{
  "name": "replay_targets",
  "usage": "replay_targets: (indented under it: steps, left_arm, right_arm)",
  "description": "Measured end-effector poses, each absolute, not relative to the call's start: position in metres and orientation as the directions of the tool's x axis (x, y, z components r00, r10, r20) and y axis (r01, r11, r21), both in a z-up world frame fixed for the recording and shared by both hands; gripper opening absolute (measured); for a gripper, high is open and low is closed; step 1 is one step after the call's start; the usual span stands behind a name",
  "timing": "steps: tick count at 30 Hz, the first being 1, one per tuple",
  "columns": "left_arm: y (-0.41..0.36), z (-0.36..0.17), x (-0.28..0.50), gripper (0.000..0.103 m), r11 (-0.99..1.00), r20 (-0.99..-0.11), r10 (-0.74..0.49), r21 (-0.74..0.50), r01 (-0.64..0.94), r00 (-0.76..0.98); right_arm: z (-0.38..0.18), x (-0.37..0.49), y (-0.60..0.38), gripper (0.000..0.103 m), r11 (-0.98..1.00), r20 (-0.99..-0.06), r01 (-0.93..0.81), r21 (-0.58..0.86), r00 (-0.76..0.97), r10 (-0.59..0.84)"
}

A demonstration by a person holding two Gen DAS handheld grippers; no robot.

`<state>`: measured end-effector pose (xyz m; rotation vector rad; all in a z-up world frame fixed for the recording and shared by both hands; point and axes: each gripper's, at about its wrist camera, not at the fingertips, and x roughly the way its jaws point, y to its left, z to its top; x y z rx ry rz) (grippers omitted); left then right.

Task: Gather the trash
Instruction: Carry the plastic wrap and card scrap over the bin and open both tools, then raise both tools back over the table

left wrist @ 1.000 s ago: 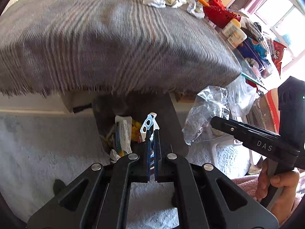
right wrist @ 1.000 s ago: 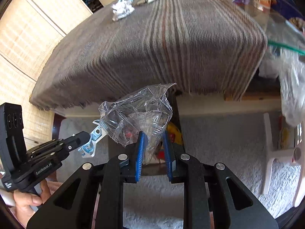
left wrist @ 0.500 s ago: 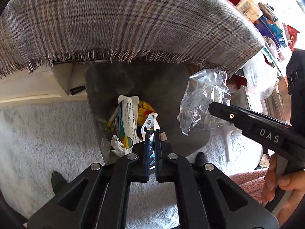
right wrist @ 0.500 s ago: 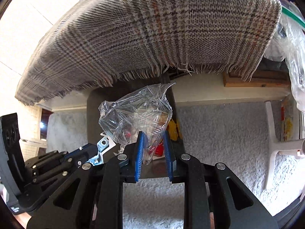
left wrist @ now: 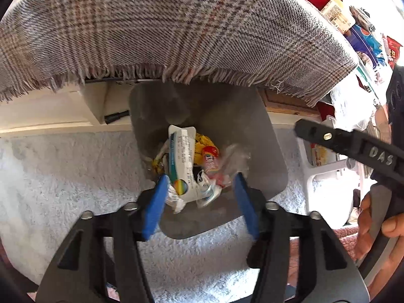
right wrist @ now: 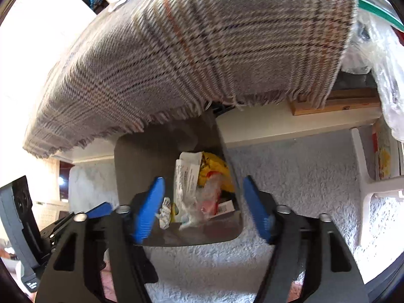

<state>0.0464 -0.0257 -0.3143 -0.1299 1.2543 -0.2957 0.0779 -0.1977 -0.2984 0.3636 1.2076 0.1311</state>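
A grey bin (left wrist: 272, 151) stands on the carpet under the edge of a plaid-covered table (left wrist: 176, 25). Inside lie a white printed tube (left wrist: 181, 156), yellow wrappers and other scraps. My left gripper (left wrist: 200, 176) hangs over the bin with its jaws opening; a small white-and-blue plastic piece (left wrist: 207, 192) lies loose below them. My right gripper (right wrist: 204, 178) is over the same bin (right wrist: 141, 166), jaws opening too, and a crumpled clear plastic bag (right wrist: 209, 197) sits free in the bin beneath it. No pad touches anything.
White shaggy carpet (right wrist: 290, 171) surrounds the bin. A white plastic stool (right wrist: 373, 184) stands to the right, with plastic bags (right wrist: 378, 50) above it. A cluttered shelf (left wrist: 363, 40) runs at the far right. A hand (left wrist: 378, 229) holds the right gripper.
Both grippers sank toward the bin and then opened. The white-and-blue piece left the left jaws and the clear bag left the right jaws; both now lie in the bin.
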Motion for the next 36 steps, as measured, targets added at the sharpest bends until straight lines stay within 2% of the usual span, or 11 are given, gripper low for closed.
replay_targets:
  steps: [2, 3, 5, 6, 10, 16, 24, 28, 32, 36]
  left_arm:
    - [-0.022, -0.308, 0.045, 0.076, 0.959, -0.911, -0.279, -0.244, 0.146, 0.303]
    - [-0.021, -0.305, 0.044, 0.080, 0.958, -0.908, -0.280, -0.245, 0.146, 0.313]
    - [-0.019, -0.295, 0.042, 0.093, 0.955, -0.895, -0.293, -0.256, 0.151, 0.336]
    - [-0.018, -0.290, 0.042, 0.095, 0.954, -0.891, -0.296, -0.257, 0.155, 0.345]
    - [-0.019, -0.269, 0.040, 0.095, 0.948, -0.882, -0.314, -0.268, 0.174, 0.351]
    - [-0.015, -0.208, 0.060, 0.095, 0.932, -0.840, -0.359, -0.297, 0.210, 0.407]
    - [-0.018, -0.150, 0.139, 0.095, 0.942, -0.798, -0.333, -0.251, 0.225, 0.502]
    - [-0.024, -0.137, 0.184, 0.095, 0.952, -0.785, -0.302, -0.219, 0.214, 0.540]
    - [-0.037, -0.134, 0.220, 0.095, 0.958, -0.781, -0.280, -0.190, 0.215, 0.558]
    - [-0.050, -0.144, 0.252, 0.094, 0.961, -0.791, -0.263, -0.163, 0.223, 0.553]
  right_arm:
    - [-0.294, 0.077, -0.202, 0.090, 0.937, -0.886, 0.100, 0.334, 0.373, 0.276]
    - [-0.291, 0.075, -0.203, 0.096, 0.939, -0.884, 0.101, 0.328, 0.384, 0.267]
    - [-0.287, 0.073, -0.204, 0.098, 0.943, -0.881, 0.095, 0.318, 0.398, 0.257]
    - [-0.284, 0.073, -0.204, 0.098, 0.944, -0.878, 0.084, 0.320, 0.402, 0.262]
    - [-0.269, 0.071, -0.207, 0.098, 0.925, -0.860, 0.068, 0.374, 0.398, 0.318]
    - [-0.201, 0.087, -0.223, 0.100, 0.941, -0.830, 0.062, 0.333, 0.492, 0.262]
    - [-0.155, 0.162, -0.252, 0.100, 0.925, -0.790, 0.126, 0.359, 0.569, 0.229]
    - [-0.147, 0.206, -0.265, 0.099, 0.902, -0.764, 0.143, 0.407, 0.595, 0.250]
    - [-0.142, 0.247, -0.267, 0.099, 0.924, -0.772, 0.137, 0.358, 0.600, 0.210]
    - [-0.142, 0.288, -0.271, 0.091, 0.926, -0.765, 0.142, 0.351, 0.614, 0.195]
